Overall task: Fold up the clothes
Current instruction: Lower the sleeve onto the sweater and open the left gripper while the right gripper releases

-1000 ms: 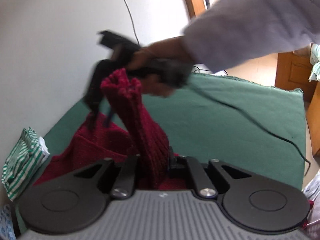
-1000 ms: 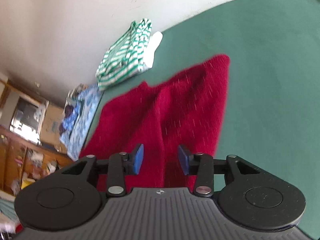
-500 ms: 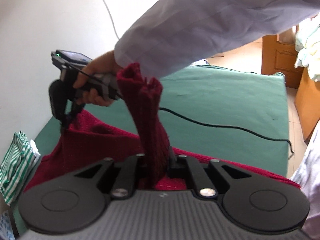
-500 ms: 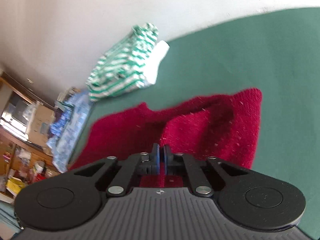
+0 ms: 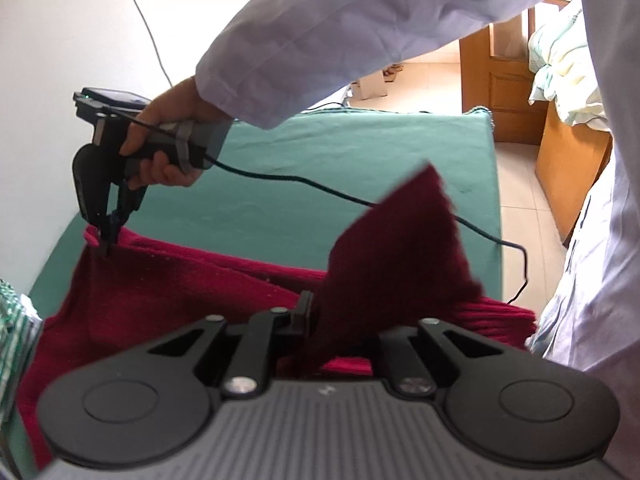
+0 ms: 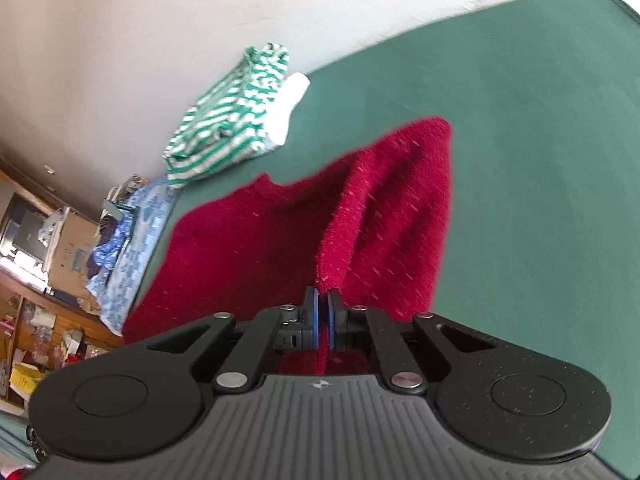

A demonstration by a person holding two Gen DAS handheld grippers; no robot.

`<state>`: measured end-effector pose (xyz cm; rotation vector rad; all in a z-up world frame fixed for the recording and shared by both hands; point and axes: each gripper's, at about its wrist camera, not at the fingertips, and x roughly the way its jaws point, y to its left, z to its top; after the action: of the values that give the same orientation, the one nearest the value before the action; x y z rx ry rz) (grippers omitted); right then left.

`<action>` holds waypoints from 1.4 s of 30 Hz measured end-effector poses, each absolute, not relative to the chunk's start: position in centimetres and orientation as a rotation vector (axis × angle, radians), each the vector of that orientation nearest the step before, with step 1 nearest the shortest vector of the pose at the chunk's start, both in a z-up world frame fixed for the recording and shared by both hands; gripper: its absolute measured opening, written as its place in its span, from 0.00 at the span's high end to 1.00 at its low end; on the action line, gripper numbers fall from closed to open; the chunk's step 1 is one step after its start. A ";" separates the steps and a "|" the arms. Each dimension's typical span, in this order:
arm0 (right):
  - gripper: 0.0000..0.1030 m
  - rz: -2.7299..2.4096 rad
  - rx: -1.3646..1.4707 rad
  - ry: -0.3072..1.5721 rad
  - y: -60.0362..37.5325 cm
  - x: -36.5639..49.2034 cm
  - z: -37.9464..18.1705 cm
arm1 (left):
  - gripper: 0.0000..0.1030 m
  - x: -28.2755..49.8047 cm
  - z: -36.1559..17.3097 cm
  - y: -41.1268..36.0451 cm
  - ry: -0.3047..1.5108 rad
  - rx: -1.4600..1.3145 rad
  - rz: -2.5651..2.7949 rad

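Observation:
A red knitted sweater (image 5: 168,296) lies partly on the green bed cover (image 5: 352,168). My left gripper (image 5: 320,312) is shut on a fold of it, and a dark flap (image 5: 404,248) of the knit stands up from the jaws. In the left wrist view my right gripper (image 5: 107,240) pinches the sweater's far left edge, held by a hand (image 5: 160,136) in a pale sleeve. In the right wrist view the right gripper (image 6: 323,308) has its blue pads (image 6: 314,312) closed on the red sweater (image 6: 248,240), with a raised ridge of knit (image 6: 400,208) ahead of it.
A folded green-and-white striped garment (image 6: 232,120) sits by the white wall at the bed's edge. A blue patterned cloth (image 6: 132,248) hangs beyond it, near cluttered shelves. A black cable (image 5: 360,200) trails across the cover. A wooden door (image 5: 496,88) and tiled floor lie past the bed.
The right gripper closed on the sweater's edge and has lifted it slightly. The left gripper moved along the bed, still holding the sweater, and its upright flap now leans to the right.

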<state>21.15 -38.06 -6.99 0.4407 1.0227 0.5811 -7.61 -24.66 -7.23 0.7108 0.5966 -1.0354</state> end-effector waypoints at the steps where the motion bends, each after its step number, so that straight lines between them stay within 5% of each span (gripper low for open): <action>1: 0.95 0.572 0.441 1.024 -38.2 21.0 -7.3 | 0.95 -7.9 -7.5 -24.8 0.594 0.711 -1.043; 11: 0.93 0.527 0.421 0.992 -38.8 20.1 -8.8 | 0.89 -8.7 -7.9 -24.9 0.616 0.731 -1.054; 16: 0.81 0.513 0.422 0.959 -39.6 18.7 -7.6 | 0.83 -10.8 -8.3 -24.1 0.620 0.764 -1.037; 19: 0.78 0.527 0.368 0.875 -40.2 15.4 -5.3 | 0.71 -11.5 -7.7 -23.3 0.655 0.707 -1.035; 26: 0.78 0.743 0.303 1.053 -36.6 7.0 -6.9 | 0.71 -11.4 -7.2 -22.6 0.799 0.406 -1.034; 30: 0.83 0.610 0.298 1.041 -37.8 4.8 -8.0 | 0.60 -11.4 -7.6 -22.2 0.839 0.319 -1.049; 34: 0.71 0.555 0.361 1.002 -39.1 0.6 -6.9 | 0.60 -12.3 -7.1 -21.0 0.843 0.293 -1.047; 42: 0.70 0.512 0.360 1.055 -38.5 -8.9 -8.0 | 0.54 -12.9 -6.7 -20.8 0.803 0.238 -1.062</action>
<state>-8.87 -38.52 -8.00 0.3599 1.0548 0.5125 -12.94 -20.83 -6.69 0.2382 0.8031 -1.0615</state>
